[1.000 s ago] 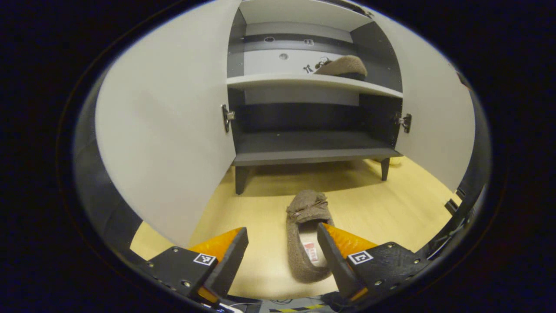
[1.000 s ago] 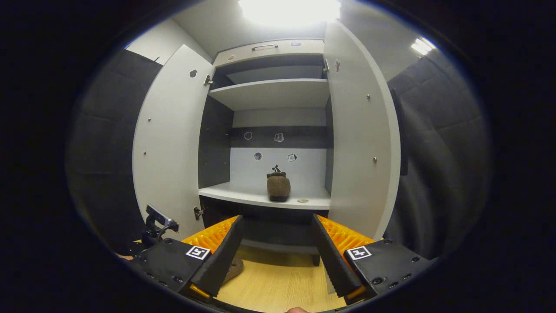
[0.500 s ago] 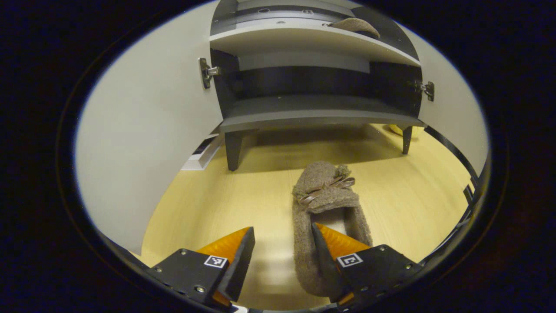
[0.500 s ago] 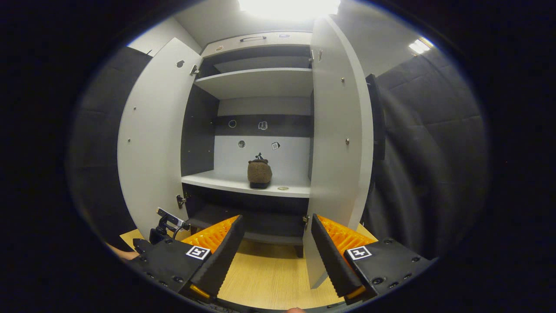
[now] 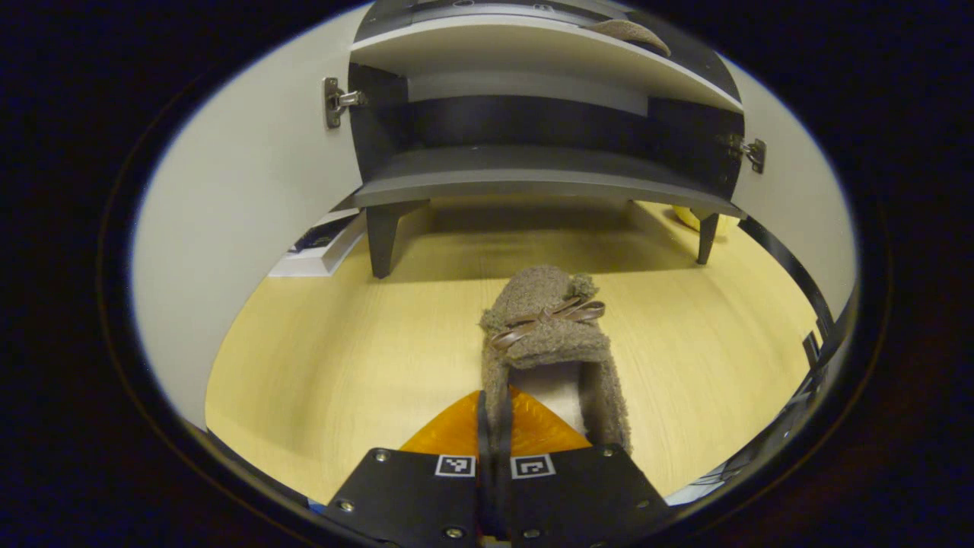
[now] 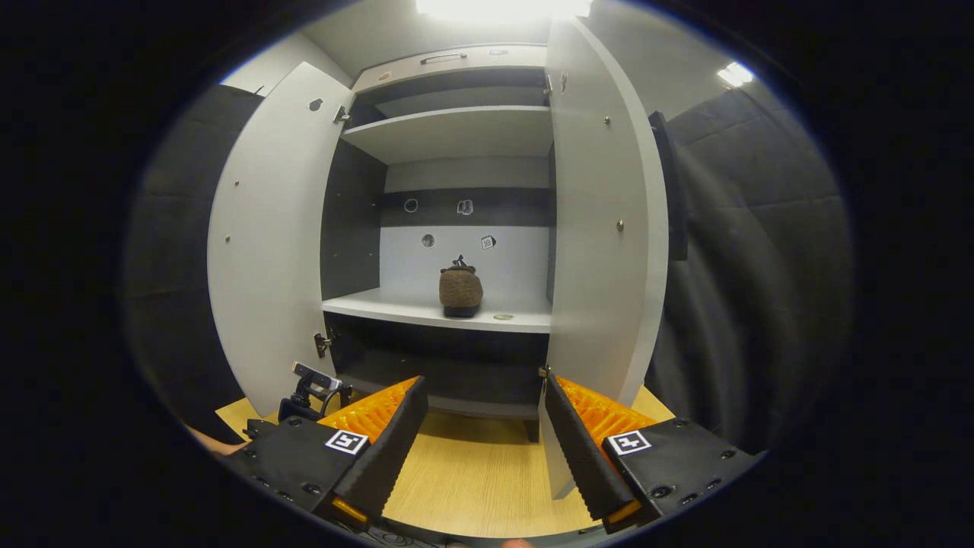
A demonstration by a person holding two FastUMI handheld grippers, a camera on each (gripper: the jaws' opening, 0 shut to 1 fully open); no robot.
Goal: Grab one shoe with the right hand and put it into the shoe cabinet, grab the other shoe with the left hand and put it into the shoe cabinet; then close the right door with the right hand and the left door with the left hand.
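A brown fuzzy shoe (image 5: 549, 327) with a small bow lies on the pale wood floor in front of the shoe cabinet (image 5: 533, 179), toe toward it. My left gripper (image 5: 493, 415) is shut on the shoe's left side wall near the heel. The other shoe (image 6: 460, 289) stands on the cabinet's white middle shelf (image 6: 396, 308), also seen at the top of the left gripper view (image 5: 628, 30). Both cabinet doors, left (image 6: 262, 243) and right (image 6: 605, 228), stand wide. My right gripper (image 6: 483, 426) hangs open and empty, back from the cabinet.
A flat white item (image 5: 319, 247) lies on the floor beside the cabinet's left leg (image 5: 379, 240). Something yellow (image 5: 696, 221) sits behind the right leg. The left gripper's body (image 6: 308, 388) shows low at the left. Black cloth wall (image 6: 761, 266) hangs right of the cabinet.
My left gripper dropped toward the floor, moved onto the shoe and went from open to shut on its side wall. The right gripper shifted only slightly and stayed open.
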